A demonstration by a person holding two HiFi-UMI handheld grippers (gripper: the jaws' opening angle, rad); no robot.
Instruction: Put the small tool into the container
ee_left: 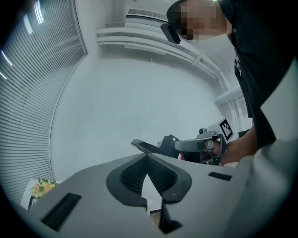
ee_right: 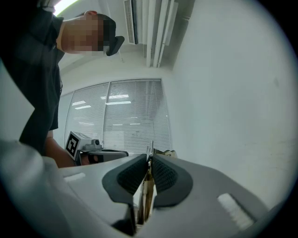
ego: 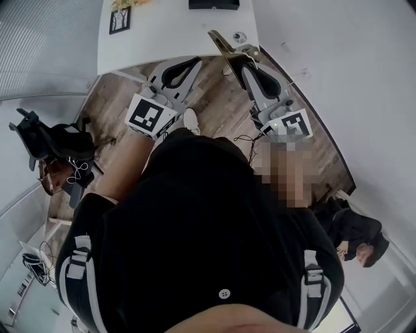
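Observation:
My right gripper (ego: pixel 238 58) is shut on the small tool (ego: pixel 224 44), a thin brass-coloured metal piece that sticks out past the jaw tips. In the right gripper view the tool (ee_right: pixel 149 155) runs as a narrow blade between the closed pads of that gripper (ee_right: pixel 150 160). My left gripper (ego: pixel 197 61) is held up beside it, shut with nothing between its pads, its tips (ee_left: pixel 147 155) meeting. In the left gripper view, the right gripper (ee_left: pixel 198 145) and the dark tool (ee_left: pixel 139 145) show. No container is in view.
A person's black-clad body fills the lower head view. A white table (ego: pixel 169 36) with a small picture frame (ego: pixel 120 19) lies ahead over wooden floor (ego: pixel 214 104). A black chair (ego: pixel 52 146) stands left. Another person (ego: pixel 356 235) sits lower right. Window blinds (ee_right: pixel 135 116) and bare walls surround.

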